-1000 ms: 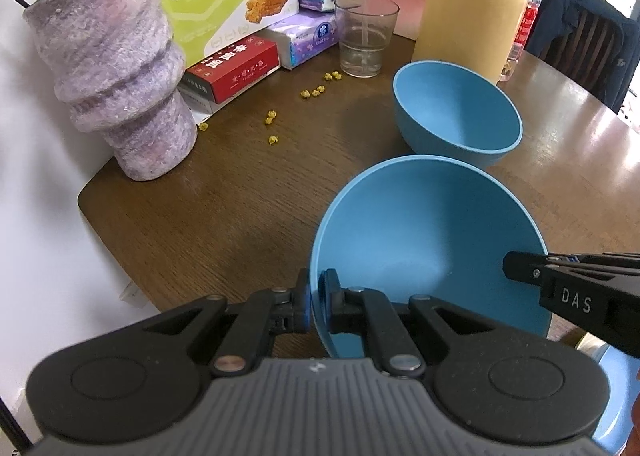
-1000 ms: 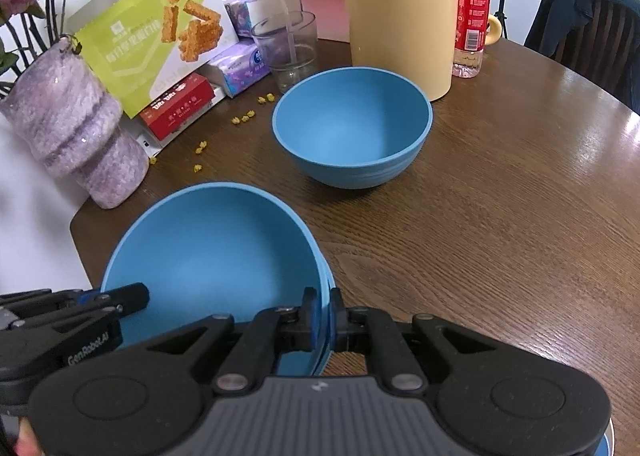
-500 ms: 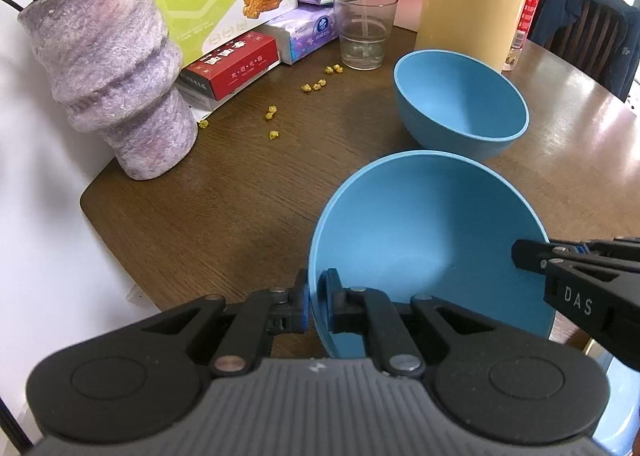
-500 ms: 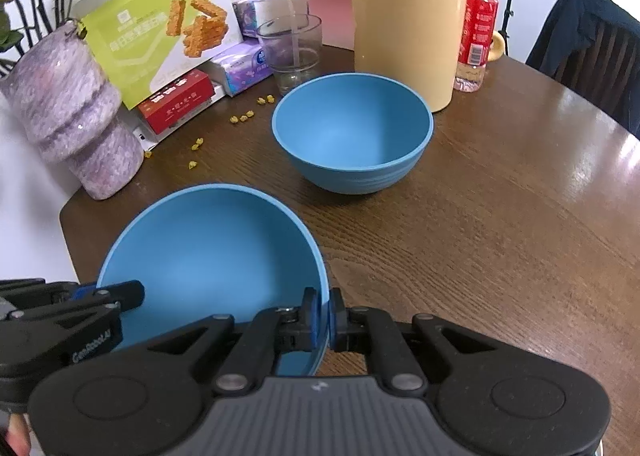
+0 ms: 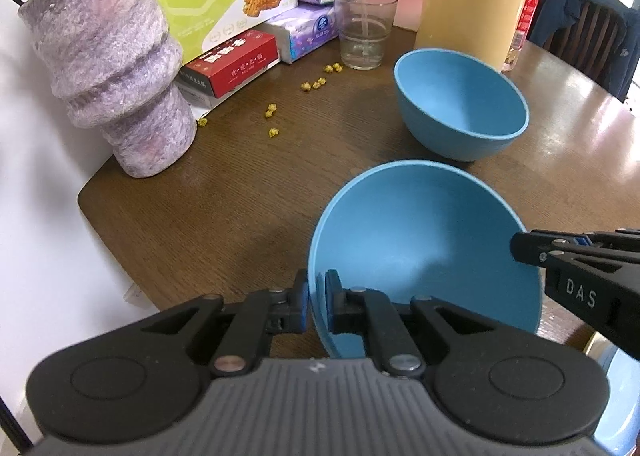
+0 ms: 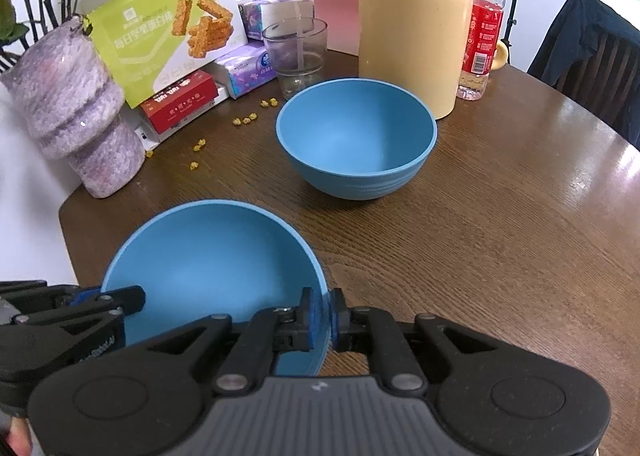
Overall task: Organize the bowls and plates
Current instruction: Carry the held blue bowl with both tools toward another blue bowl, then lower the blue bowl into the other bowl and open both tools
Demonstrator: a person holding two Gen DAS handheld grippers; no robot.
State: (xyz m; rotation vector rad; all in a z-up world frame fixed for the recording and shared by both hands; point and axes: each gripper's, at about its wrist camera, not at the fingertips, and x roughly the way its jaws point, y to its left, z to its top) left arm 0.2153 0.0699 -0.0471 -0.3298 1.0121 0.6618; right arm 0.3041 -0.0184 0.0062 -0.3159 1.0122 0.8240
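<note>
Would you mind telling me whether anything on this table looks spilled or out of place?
Yes: small yellow crumbs lie scattered on the wooden table, between the red box and the glass. They look spilled.

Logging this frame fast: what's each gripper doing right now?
Left gripper: closed on the near blue bowl's rim.
Right gripper: closed on the same bowl's opposite rim.

It was a home dining spot: a round wooden desk (image 6: 500, 248) against a white wall carried a snack box (image 6: 168, 32), tissue packs (image 6: 250, 70), a glass (image 6: 298, 56), a vase (image 6: 76, 116) and a soda bottle (image 6: 482, 40), with a jacket-draped chair (image 6: 592, 64) alongside.
</note>
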